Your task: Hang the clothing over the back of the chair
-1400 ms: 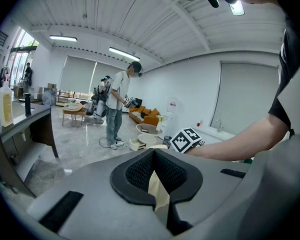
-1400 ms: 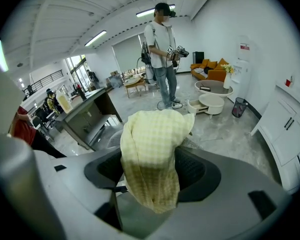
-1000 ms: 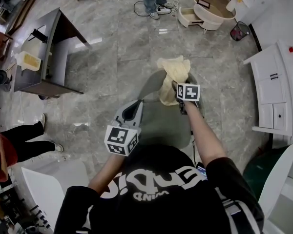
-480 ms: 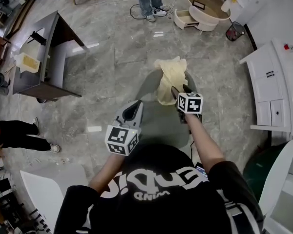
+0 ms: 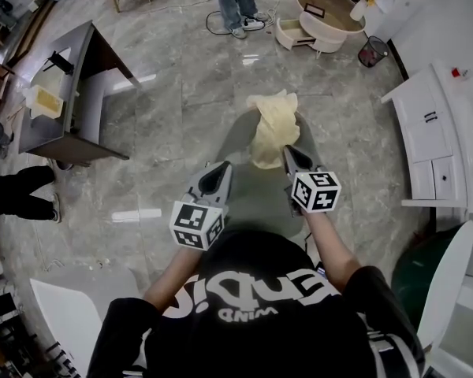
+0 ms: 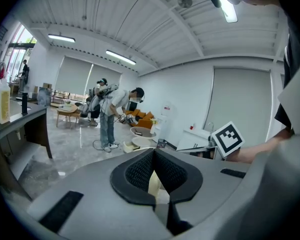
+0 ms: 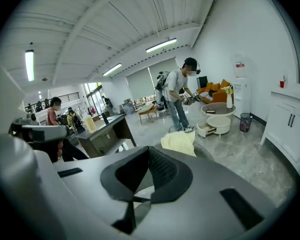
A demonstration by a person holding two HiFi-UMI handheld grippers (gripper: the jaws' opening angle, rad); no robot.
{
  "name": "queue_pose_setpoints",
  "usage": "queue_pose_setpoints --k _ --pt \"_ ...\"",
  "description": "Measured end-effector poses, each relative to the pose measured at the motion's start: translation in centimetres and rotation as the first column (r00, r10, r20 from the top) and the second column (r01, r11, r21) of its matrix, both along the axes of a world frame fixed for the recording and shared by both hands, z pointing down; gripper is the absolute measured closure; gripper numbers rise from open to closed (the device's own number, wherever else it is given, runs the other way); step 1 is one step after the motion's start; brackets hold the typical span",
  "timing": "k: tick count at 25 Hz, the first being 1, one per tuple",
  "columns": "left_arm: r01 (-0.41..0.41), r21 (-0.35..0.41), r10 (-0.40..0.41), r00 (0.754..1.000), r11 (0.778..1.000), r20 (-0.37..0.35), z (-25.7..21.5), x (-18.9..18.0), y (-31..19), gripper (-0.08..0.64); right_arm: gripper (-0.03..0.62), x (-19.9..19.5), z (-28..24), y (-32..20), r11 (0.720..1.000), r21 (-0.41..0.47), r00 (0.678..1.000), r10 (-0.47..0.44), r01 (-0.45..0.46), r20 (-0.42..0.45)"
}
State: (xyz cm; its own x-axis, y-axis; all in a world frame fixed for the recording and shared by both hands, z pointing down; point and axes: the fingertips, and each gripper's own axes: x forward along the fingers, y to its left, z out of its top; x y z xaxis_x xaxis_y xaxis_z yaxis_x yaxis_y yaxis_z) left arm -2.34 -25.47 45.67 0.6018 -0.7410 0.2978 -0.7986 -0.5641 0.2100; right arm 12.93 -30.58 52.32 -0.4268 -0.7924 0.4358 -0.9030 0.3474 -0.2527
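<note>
Moved: your right gripper point(image 5: 288, 150) has pulled back from the clothing point(image 5: 274, 124), and its fingers are now closed.
Right fingers: pressed together, empty.
Left fingers: the left gripper point(image 5: 221, 168) has its tips together, empty, over the chair point(image 5: 260, 199) seat's left edge.
Clothing: pale yellow, draped over the chair back's top edge.
Writing: white letters on your black top point(image 5: 244, 268), unreadable; square markers point(image 5: 315, 191) on both grippers.

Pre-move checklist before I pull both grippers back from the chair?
1. Clothing draped over the chair back: ok.
2. Right gripper shut, empty, off the clothing: ok.
3. Left gripper shut, empty, apart from the clothing: ok.
4. Enough clothing hanging down the far side to stay put: cannot tell, hidden.
5. Bystander well away from the chair: ok.
</note>
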Motion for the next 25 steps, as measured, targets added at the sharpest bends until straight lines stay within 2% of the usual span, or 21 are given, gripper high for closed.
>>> queue_pose_setpoints --k 7,12,20,25 --pt "-0.004 0.003 0.004 1.0 1.0 -0.016 -0.3 -0.5 1.0 0.545 0.577 -0.6 -4.4 3.8 0.996 0.088 0.999 0.004 -0.008 0.044" --pt "-0.004 0.005 0.004 1.0 1.0 -0.029 -0.8 -0.9 1.5 0.545 0.577 -0.7 -6.7 6.4 0.985 0.17 0.999 0.001 -0.008 0.042" --pt "-0.013 0.026 0.014 0.999 1.0 -0.039 -1.3 -1.0 2.2 0.545 0.577 -0.5 -7.8 8.9 0.968 0.25 1.0 0.015 -0.022 0.027" --pt "-0.007 0.04 0.008 0.999 0.999 -0.045 -1.4 -0.9 2.3 0.545 0.577 -0.2 -7.6 9.4 0.965 0.257 0.999 0.035 -0.042 0.034"
